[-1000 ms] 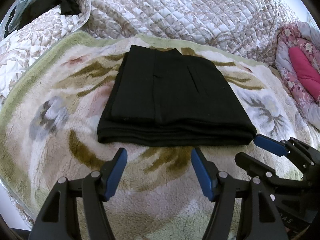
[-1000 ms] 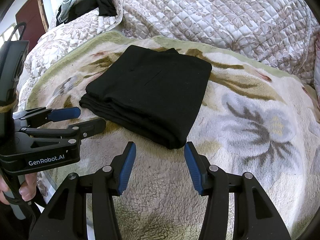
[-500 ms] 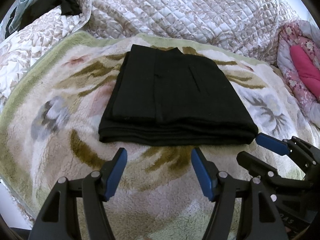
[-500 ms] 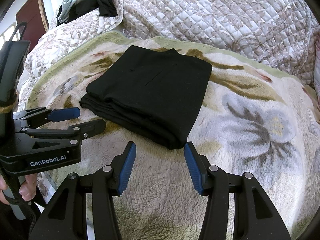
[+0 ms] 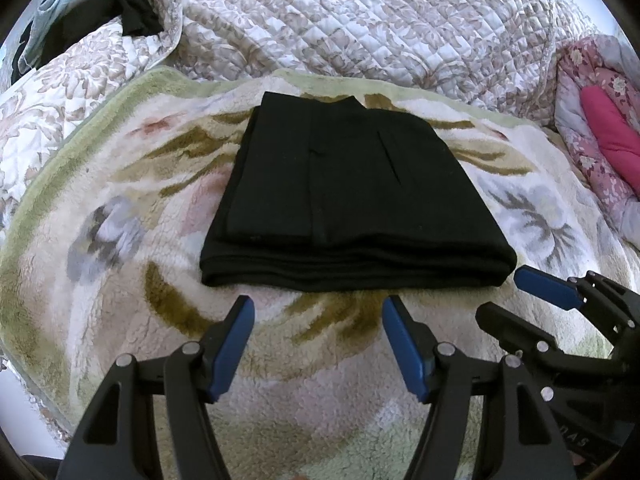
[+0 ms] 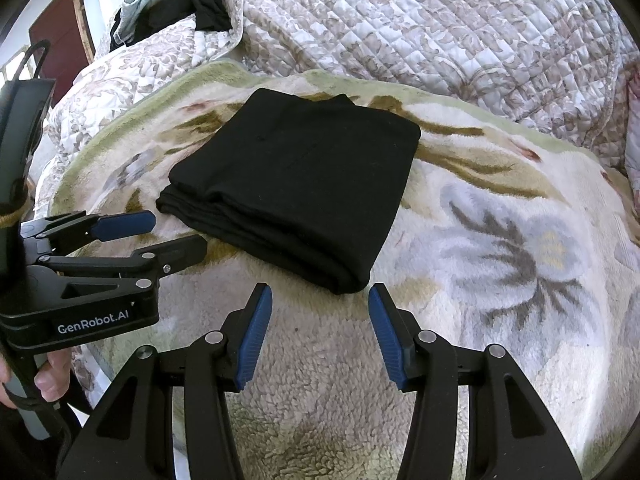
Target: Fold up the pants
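The black pants (image 5: 352,196) lie folded into a flat rectangular stack on the floral fleece blanket (image 5: 120,216); they also show in the right wrist view (image 6: 296,184). My left gripper (image 5: 318,320) is open and empty, just short of the stack's near folded edge. My right gripper (image 6: 320,308) is open and empty, just short of the stack's near right corner. Each gripper shows in the other's view, the right one (image 5: 516,296) at the right and the left one (image 6: 176,232) at the left.
A quilted floral bedspread (image 5: 360,20) rises behind the blanket. A heap of dark and light clothes (image 5: 80,12) sits at the far left. A pink floral quilt (image 5: 600,128) lies at the right. The blanket's near edge drops off at the lower left.
Both grippers have drawn back very slightly from the folded pants. The pants have not moved and both grippers stay open.
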The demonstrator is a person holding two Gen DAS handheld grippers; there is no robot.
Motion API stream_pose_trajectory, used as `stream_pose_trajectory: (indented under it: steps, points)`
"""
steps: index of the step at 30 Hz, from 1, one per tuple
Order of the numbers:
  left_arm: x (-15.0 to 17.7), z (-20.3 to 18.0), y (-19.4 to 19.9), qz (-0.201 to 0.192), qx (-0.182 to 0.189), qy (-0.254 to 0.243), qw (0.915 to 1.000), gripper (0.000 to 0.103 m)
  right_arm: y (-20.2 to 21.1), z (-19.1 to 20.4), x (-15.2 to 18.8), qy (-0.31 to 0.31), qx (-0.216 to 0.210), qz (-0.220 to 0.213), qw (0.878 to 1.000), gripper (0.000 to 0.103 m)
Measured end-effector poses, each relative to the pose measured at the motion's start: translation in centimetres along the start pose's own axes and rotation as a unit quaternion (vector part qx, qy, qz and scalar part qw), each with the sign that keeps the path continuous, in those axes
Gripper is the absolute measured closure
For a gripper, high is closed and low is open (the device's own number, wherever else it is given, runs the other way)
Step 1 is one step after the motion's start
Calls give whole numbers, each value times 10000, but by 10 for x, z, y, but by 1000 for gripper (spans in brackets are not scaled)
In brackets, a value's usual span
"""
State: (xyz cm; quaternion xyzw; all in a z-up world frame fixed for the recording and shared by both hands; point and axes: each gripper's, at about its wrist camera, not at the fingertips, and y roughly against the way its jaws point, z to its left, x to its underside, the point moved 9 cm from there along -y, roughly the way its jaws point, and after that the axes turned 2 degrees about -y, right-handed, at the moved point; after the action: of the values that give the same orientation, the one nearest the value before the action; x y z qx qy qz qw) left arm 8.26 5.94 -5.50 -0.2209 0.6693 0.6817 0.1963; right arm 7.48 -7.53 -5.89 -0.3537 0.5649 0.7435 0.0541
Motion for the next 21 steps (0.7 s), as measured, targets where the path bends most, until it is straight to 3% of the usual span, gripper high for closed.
stream_pose_trajectory:
  steps: [21]
  points:
    - [1,0,-3,26,-50,-6,10000,34,0,-2,3,15,71,21,10000,52]
